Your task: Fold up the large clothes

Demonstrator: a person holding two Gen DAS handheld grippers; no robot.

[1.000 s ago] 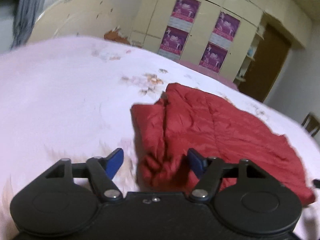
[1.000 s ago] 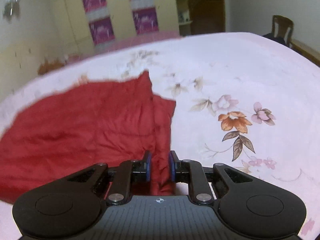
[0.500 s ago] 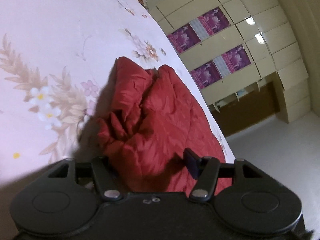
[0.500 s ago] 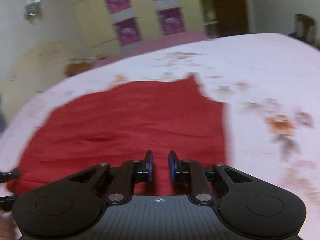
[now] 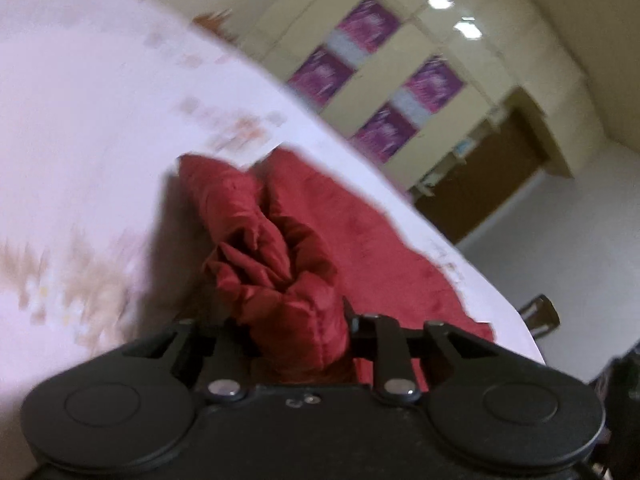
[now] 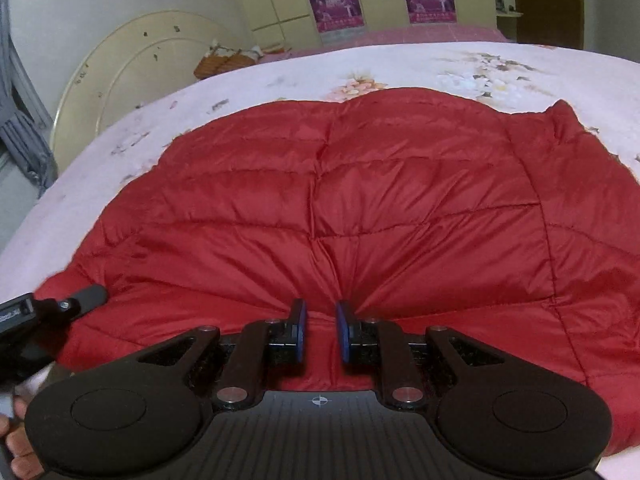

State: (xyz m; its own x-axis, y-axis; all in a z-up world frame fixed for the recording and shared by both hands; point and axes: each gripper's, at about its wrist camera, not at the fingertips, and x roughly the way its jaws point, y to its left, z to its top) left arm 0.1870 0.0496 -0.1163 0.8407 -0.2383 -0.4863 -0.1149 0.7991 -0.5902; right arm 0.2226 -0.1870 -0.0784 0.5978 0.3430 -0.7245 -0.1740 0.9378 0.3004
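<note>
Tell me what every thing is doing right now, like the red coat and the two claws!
red coat: spread on the bed, one end bunched up.
left claw: shut on a bunched fold of the red coat.
right claw: shut on the red coat's near edge.
bed: covered by a flowery sheet.

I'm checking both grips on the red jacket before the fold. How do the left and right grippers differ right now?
The left gripper has a thick bunched wad of the red jacket between its fingers; the right gripper pinches only a thin edge, with creases fanning out from it. The left's jaws stand wide around the bulk; the right's are nearly together. Both are shut on the same jacket lying on the flowered bedspread.
</note>
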